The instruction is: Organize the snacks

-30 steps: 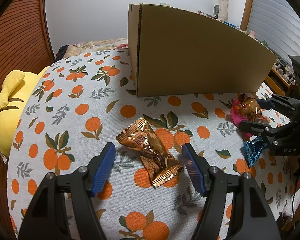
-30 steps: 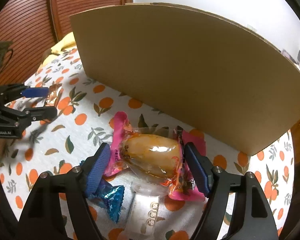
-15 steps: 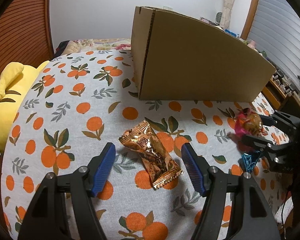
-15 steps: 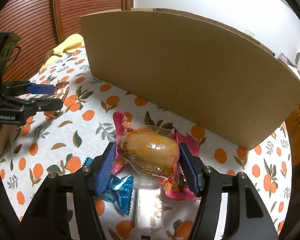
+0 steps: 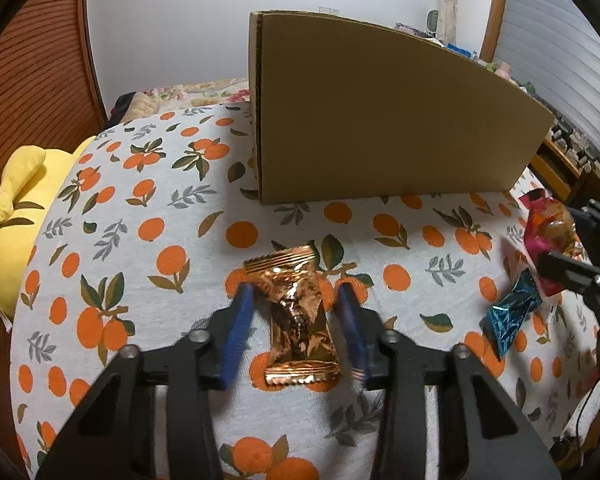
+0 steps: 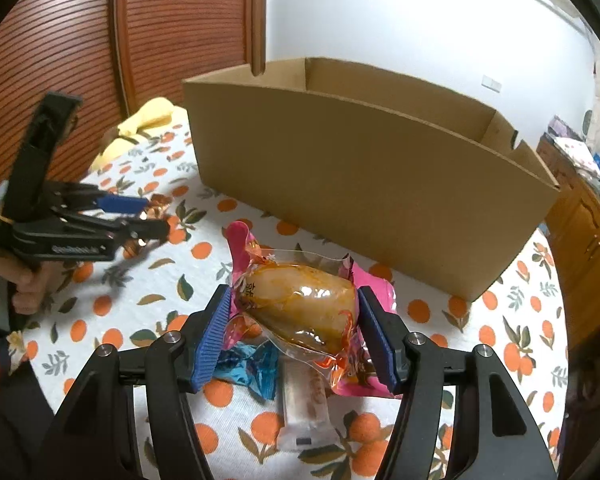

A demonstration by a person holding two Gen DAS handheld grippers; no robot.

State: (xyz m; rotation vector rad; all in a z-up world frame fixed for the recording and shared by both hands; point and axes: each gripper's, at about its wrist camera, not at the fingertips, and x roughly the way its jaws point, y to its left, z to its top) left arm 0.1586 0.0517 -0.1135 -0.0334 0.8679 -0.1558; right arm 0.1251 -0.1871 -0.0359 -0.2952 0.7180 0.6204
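**Sorting snacks: both packets gripped, box not yet filled**

Progress: judged early. The cardboard box (image 6: 364, 184) stands open-topped toward the far edge of the worktop (image 5: 112, 248); what shows of its inside holds no snacks, though its floor is hidden. Every packet in view is still outside it.

Item 1: copper foil snack (image 5: 298, 316), lying flat near the front edge of the worktop, lengthwise between the fingers of the left gripper (image 5: 296, 330). The blue pads sit close on both sides of its middle; whether they already press the foil cannot be told.

Item 2: pink-edged clear pack (image 6: 300, 308) with an orange-brown filling, pinched between the pads of the right gripper (image 6: 296, 336) and raised off the cloth, in front of the box's near wall.

Items 3–4: blue foil candy (image 6: 252, 368) and a pale wrapped bar (image 6: 306, 404), lying loose on the worktop under the right gripper.

Remaining: all four to go into the box.
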